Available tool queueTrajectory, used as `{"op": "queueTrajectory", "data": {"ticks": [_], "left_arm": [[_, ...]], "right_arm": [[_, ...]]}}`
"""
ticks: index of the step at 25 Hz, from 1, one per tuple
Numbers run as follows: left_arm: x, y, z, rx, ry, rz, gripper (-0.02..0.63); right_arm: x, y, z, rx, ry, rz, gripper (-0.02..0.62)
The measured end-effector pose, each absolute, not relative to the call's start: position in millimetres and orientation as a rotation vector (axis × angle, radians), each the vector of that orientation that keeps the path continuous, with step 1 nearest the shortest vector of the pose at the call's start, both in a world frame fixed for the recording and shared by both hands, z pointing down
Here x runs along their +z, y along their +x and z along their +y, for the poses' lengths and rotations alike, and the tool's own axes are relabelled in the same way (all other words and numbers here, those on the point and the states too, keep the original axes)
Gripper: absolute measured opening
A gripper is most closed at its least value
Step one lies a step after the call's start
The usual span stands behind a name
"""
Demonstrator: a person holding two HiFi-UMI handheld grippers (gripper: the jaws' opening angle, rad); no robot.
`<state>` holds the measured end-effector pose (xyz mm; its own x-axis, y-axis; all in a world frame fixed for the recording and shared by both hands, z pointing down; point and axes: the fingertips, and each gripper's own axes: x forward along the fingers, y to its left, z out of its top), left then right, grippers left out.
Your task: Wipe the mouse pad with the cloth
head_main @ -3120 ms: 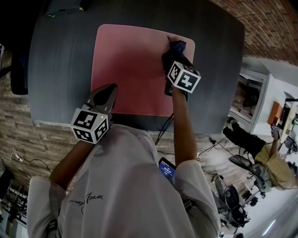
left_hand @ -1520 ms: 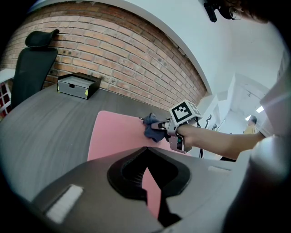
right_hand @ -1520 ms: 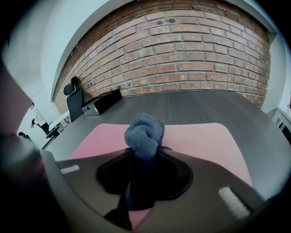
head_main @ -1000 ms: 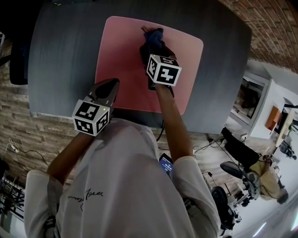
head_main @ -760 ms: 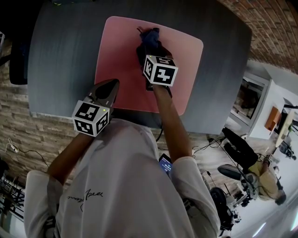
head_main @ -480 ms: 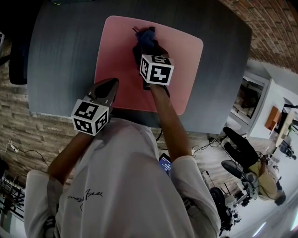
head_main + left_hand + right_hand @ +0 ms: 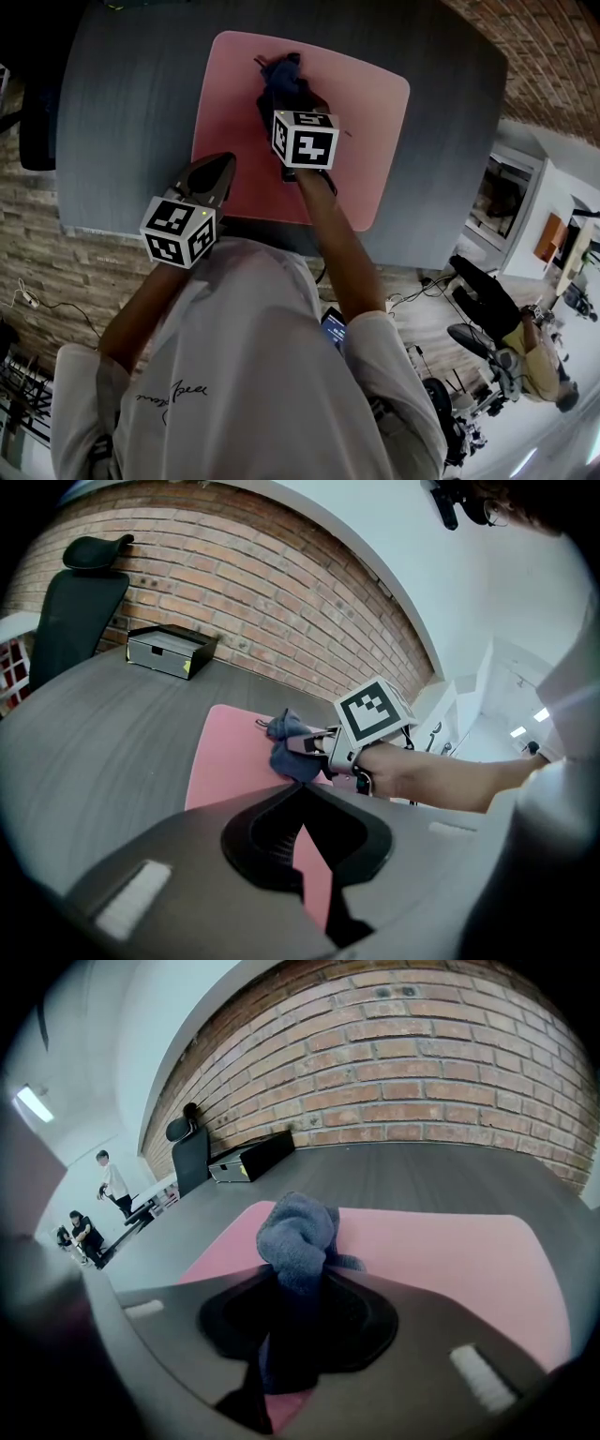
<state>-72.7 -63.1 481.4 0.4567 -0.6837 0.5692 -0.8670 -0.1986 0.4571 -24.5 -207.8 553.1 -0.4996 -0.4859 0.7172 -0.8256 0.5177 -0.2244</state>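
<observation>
A pink mouse pad [image 7: 356, 122] lies on the dark grey table [image 7: 131, 103]. My right gripper [image 7: 277, 82] is shut on a bunched blue cloth [image 7: 279, 71], pressing it onto the pad's far middle part. The right gripper view shows the cloth [image 7: 298, 1234] sticking out between the shut jaws over the pad [image 7: 441, 1251]. My left gripper [image 7: 212, 174] rests shut at the pad's near left edge, holding nothing. From the left gripper view I see the cloth [image 7: 292, 752] and the right gripper's marker cube [image 7: 373, 716] over the pad [image 7: 230, 761].
A black box [image 7: 169, 650] sits at the table's far edge by a brick wall [image 7: 450, 1082]. A black office chair [image 7: 75, 602] stands at the left. A cable hangs off the table's near edge [image 7: 323, 262]. People stand in the distance [image 7: 108, 1180].
My right gripper has slid the cloth leftward across the pad's far part, from near the right corner toward the middle. The left gripper has stayed at the near edge.
</observation>
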Motion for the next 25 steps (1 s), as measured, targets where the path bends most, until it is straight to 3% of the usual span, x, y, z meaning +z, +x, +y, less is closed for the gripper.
{"op": "queueTrajectory", "data": {"ticks": [25], "left_arm": [[474.4,-77.6,-62.2,0.288,1.948,-1.324,0.012]], "right_arm": [[556.6,-54.6,-182.4,0.802,0.985,-2.194,0.103]]}}
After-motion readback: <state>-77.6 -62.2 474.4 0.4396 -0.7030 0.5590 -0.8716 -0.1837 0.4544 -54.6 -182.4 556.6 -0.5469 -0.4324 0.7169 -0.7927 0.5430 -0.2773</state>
